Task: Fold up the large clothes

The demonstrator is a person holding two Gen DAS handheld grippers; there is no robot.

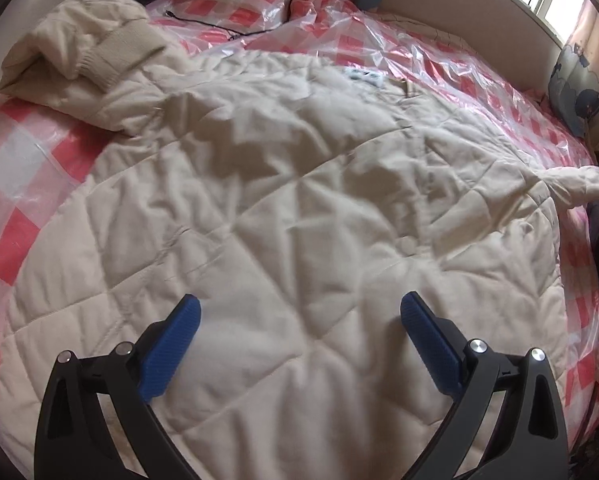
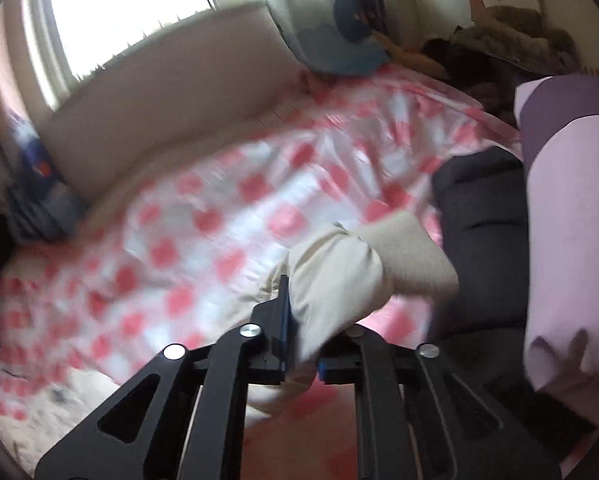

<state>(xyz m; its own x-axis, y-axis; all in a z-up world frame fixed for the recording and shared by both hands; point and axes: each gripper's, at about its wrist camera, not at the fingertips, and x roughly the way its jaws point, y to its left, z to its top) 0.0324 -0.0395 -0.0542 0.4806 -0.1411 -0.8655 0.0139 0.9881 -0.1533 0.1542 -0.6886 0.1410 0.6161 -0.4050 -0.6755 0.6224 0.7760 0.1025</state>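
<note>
Folding barely started: beige quilted coat (image 1: 283,184) lay spread flat on the bed's checked plastic sheet (image 1: 31,172), body unfolded. Right tool (image 2: 303,344) was clamped on the sleeve cuff (image 2: 351,268), lifted off the bed. Left tool (image 1: 299,320) hung wide apart over the hem, gripping nothing.

Bed covered by red-and-white checked plastic sheet (image 1: 451,80); thin black cable (image 1: 259,32) lies on it at 12 o'clock. Window (image 2: 131,12) at 11 o'clock in right wrist view, patterned blue cushion (image 2: 331,36) at 12, dark folded garment (image 2: 483,232) and lilac pillow (image 2: 571,248) at 3.
</note>
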